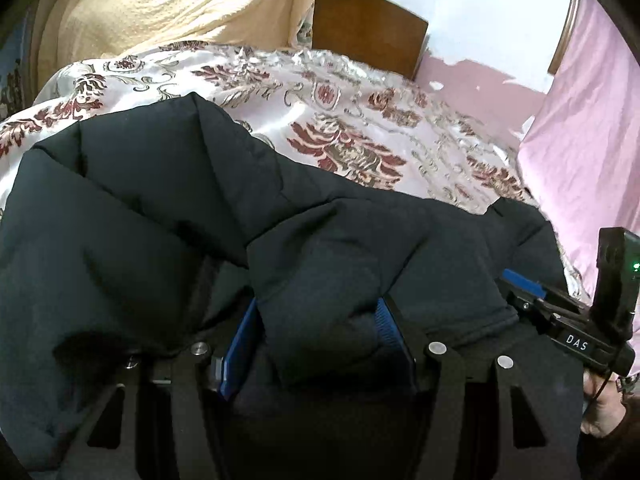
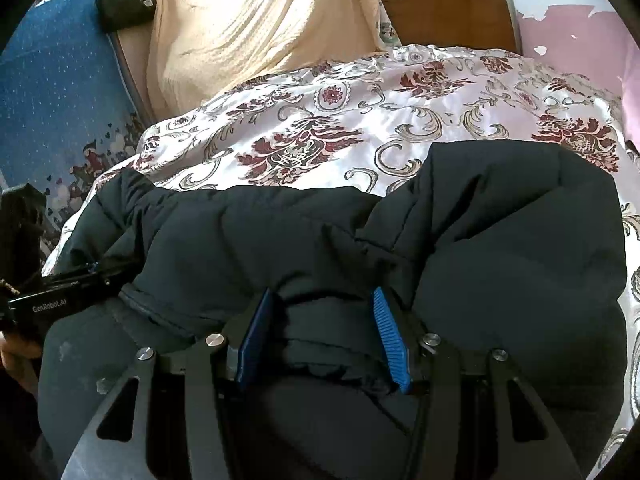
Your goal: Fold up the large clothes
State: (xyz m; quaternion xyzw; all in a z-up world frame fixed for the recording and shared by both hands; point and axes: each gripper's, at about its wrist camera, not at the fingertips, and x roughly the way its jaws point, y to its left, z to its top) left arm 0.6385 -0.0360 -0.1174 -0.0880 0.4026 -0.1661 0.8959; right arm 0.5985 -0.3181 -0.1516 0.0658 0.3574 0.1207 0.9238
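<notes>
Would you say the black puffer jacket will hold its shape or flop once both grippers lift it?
The jacket will probably sag: it already creases between the left gripper and right gripper. Its puffy quilting suggests lightness. It may slide on the shiny bedspread.

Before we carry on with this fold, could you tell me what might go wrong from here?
1. The left gripper grips only a thick puffy bunch of the black jacket; it may slip out when lifted.
2. The right gripper holds a similar bunch, so an uneven pull may skew the fold.
3. The satin bedspread looks slippery; the jacket might slide.
</notes>
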